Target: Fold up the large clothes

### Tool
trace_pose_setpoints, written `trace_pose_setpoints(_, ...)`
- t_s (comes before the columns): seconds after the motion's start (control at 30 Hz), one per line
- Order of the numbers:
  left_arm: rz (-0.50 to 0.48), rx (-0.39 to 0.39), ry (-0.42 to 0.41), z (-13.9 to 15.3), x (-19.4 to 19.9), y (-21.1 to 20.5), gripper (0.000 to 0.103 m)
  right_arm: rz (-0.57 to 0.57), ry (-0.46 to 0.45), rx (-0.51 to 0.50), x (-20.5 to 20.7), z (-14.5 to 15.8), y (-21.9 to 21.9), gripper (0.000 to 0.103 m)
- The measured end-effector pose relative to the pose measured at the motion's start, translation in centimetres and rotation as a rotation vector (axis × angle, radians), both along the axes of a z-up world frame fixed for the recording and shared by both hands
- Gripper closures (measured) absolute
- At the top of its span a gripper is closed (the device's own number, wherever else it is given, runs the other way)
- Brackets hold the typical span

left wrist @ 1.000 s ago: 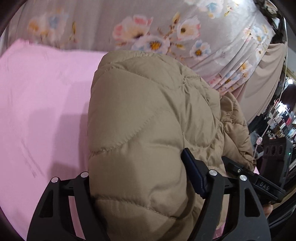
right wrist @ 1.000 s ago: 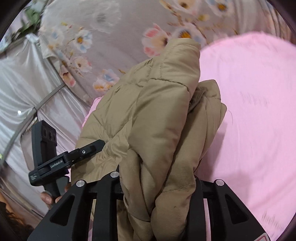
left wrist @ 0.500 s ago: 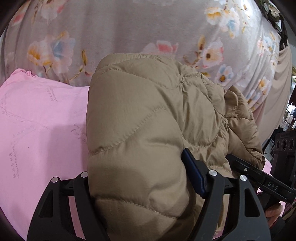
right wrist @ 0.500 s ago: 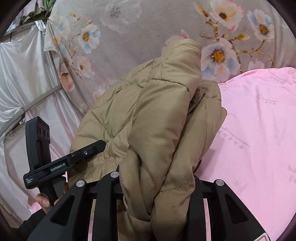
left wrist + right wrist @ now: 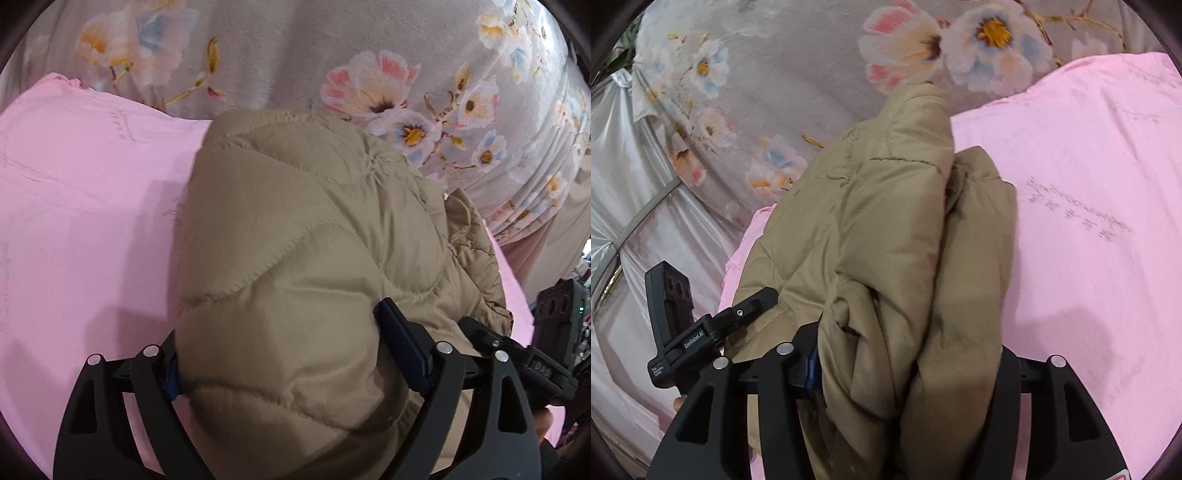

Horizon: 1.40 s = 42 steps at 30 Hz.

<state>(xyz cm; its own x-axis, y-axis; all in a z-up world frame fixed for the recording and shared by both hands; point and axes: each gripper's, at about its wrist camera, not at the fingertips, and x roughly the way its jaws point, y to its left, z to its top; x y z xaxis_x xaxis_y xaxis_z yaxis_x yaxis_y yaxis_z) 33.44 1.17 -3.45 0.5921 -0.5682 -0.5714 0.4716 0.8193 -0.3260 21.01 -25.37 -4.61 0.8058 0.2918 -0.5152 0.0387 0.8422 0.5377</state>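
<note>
Lying bunched on the pink sheet [image 5: 81, 206] near its far edge, the tan quilted puffer jacket [image 5: 295, 258] fills both pairs of jaws. The left gripper [image 5: 280, 354] and right gripper [image 5: 908, 365] have just been widening; whether the pads still press the padding I cannot tell. Grey floral fabric [image 5: 798, 74] lies beyond.

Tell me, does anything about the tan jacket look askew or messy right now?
Slightly: the tan jacket is bunched unevenly between the right gripper jaws, which have just been opening, one thick fold overlapping another. Nothing looks damaged.
</note>
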Motion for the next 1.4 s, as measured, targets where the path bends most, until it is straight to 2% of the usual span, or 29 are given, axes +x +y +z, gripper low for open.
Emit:
trace_pose_setpoints(0.1,0.062,0.08,-0.022,1.6,-0.9,0.7,0.017,-0.016,0.025,-0.093,-2.4,1.8,-0.3,0.042)
trace_pose_setpoints(0.2,0.114,0.162,-0.105,4.6,-2.3,1.2,0.017,-0.058,0.011,-0.216,-4.1,4.5,-0.2,0.042)
trace_pose_setpoints(0.27,0.139,0.182,-0.142,6.8,-2.7,0.7,0.018,-0.08,-0.019,-0.271,-4.2,6.6,0.1,0.041)
trace_pose_setpoints(0.33,0.166,0.203,-0.173,8.7,-2.7,-0.3,0.029,-0.096,-0.056,-0.326,-3.3,8.8,1.0,0.045)
trace_pose_setpoints(0.4,0.183,0.243,-0.193,10.6,-2.2,-2.4,0.052,-0.113,-0.079,-0.402,-1.7,10.8,2.4,0.052)
trace_pose_setpoints(0.43,0.186,0.253,-0.202,11.1,-1.9,-3.2,0.059,-0.116,-0.088,-0.44,-0.7,11.5,3.2,0.061)
trace_pose_setpoints(0.47,0.205,0.277,-0.211,11.6,-1.4,-4.3,0.075,-0.118,-0.092,-0.473,0.3,12.1,3.9,0.07)
trace_pose_setpoints(0.5,0.211,0.297,-0.212,11.8,-0.9,-5.4,0.089,-0.119,-0.087,-0.499,1.7,12.5,4.5,0.075)
trace_pose_setpoints(0.57,0.218,0.322,-0.192,11.6,0.4,-7.0,0.102,-0.132,-0.066,-0.527,4.5,12.6,5.2,0.097)
trace_pose_setpoints(0.7,0.244,0.374,-0.158,9.2,3.5,-9.7,0.103,-0.16,0.016,-0.494,9.2,10.7,4.5,0.102)
trace_pose_setpoints(0.8,0.25,0.422,-0.114,5.5,5.7,-10.8,0.103,-0.149,0.135,-0.409,12.3,6.2,3.0,0.103)
trace_pose_setpoints(0.83,0.253,0.433,-0.114,4.4,5.9,-11.0,0.103,-0.148,0.149,-0.389,12.8,4.7,2.6,0.103)
trace_pose_setpoints(0.87,0.255,0.44,-0.127,3.3,6.1,-11.1,0.103,-0.153,0.136,-0.385,12.9,3.8,2.4,0.103)
trace_pose_setpoints(1.07,0.278,0.404,-0.194,1.3,6.3,-11.5,0.103,-0.153,0.116,-0.363,13.4,2.3,1.8,0.103)
trace_pose_setpoints(1.4,0.273,0.384,-0.207,0.0,7.4,-12.2,0.103,-0.145,0.132,-0.275,14.4,0.7,0.5,0.103)
